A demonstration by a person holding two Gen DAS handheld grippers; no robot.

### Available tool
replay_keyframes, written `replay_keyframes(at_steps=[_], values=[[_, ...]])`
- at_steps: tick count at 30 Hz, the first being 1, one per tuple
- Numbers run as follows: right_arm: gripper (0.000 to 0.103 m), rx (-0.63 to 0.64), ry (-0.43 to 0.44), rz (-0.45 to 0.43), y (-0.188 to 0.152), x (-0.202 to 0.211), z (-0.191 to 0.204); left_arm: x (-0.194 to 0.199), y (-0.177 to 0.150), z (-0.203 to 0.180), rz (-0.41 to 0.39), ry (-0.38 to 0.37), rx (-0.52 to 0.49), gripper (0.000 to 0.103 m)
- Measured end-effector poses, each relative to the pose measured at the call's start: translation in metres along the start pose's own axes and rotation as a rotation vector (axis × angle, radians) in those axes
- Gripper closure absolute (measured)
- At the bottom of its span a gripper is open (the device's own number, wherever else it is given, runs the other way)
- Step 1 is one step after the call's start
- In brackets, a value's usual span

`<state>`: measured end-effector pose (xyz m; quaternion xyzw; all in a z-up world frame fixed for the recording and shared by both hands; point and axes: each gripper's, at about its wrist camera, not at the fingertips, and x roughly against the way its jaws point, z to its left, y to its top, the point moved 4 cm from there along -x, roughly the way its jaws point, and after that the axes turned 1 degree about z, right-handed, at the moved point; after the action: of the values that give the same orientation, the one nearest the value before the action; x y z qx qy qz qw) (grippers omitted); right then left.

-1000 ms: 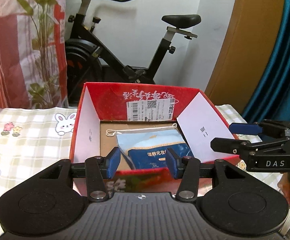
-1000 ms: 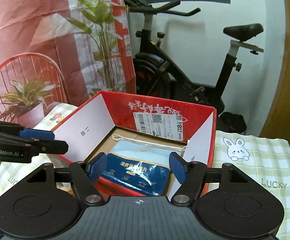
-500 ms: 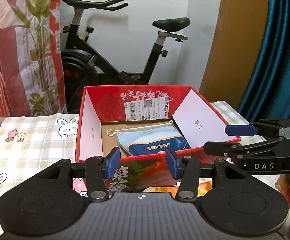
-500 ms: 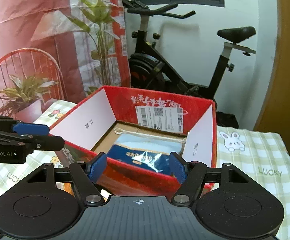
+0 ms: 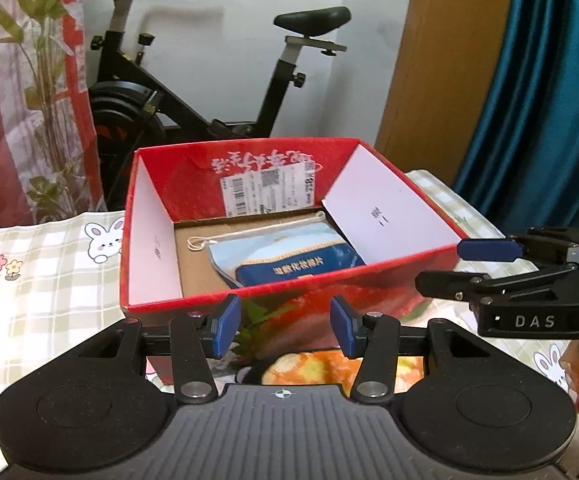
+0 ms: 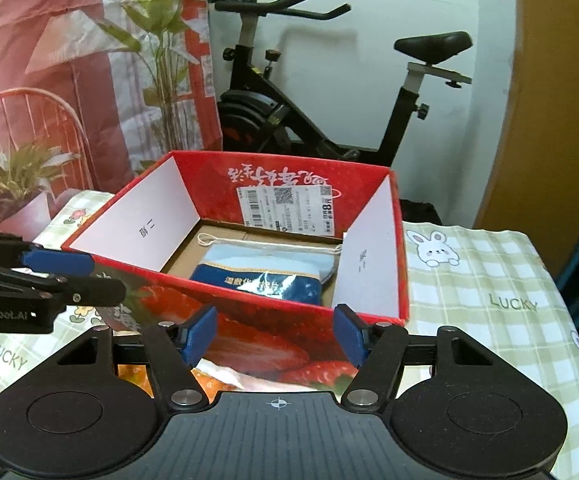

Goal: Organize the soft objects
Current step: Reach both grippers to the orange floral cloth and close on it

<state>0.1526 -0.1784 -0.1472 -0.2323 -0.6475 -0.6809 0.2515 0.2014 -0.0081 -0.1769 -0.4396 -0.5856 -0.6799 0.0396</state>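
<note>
A red box (image 5: 289, 300) with strawberry pictures on its outside is seen standing open on a checked tablecloth (image 6: 489, 280) printed with rabbits. Inside it, on the brown cardboard floor, a blue and pale-blue soft packet (image 5: 289, 260) is laid flat, nearer the box's right-hand white flap (image 5: 381, 220) than the left one. A white string (image 6: 249, 242) is seen lying along the packet's far edge. A shipping label (image 6: 289, 208) is stuck on the inner back wall.

The left gripper (image 5: 285, 330) is held just in front of the box's near wall, its blue pads (image 5: 223, 326) spread apart with nothing between them. The right gripper (image 6: 277, 336) is likewise held before the near wall, its pads (image 6: 349, 334) set wide and empty. Each gripper is caught from the side in the other's view: the right one (image 5: 489, 268) beside the box's right front corner, the left one (image 6: 61, 276) beside its left front corner.

Below the box's near wall, an orange-patterned soft thing (image 5: 313, 368) is partly seen on the table, mostly hidden by the gripper bodies. An exercise bike (image 6: 329, 100) is stood behind the table, with a printed red cloth (image 6: 69, 60) hung at the left.
</note>
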Motion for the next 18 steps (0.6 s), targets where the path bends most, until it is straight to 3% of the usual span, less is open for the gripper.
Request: replay_keyframes(at_steps=[7,18], values=[[0.042,-0.016,0.017,-0.037,-0.028,0.021,-0.006,0.014,-0.018,-0.017,0.003,0.035,-0.009,0.051],[0.042,0.061,0.174,-0.005,-0.068,0.028,-0.014,0.032,-0.056,-0.021,0.028,0.147,0.22,0.051]])
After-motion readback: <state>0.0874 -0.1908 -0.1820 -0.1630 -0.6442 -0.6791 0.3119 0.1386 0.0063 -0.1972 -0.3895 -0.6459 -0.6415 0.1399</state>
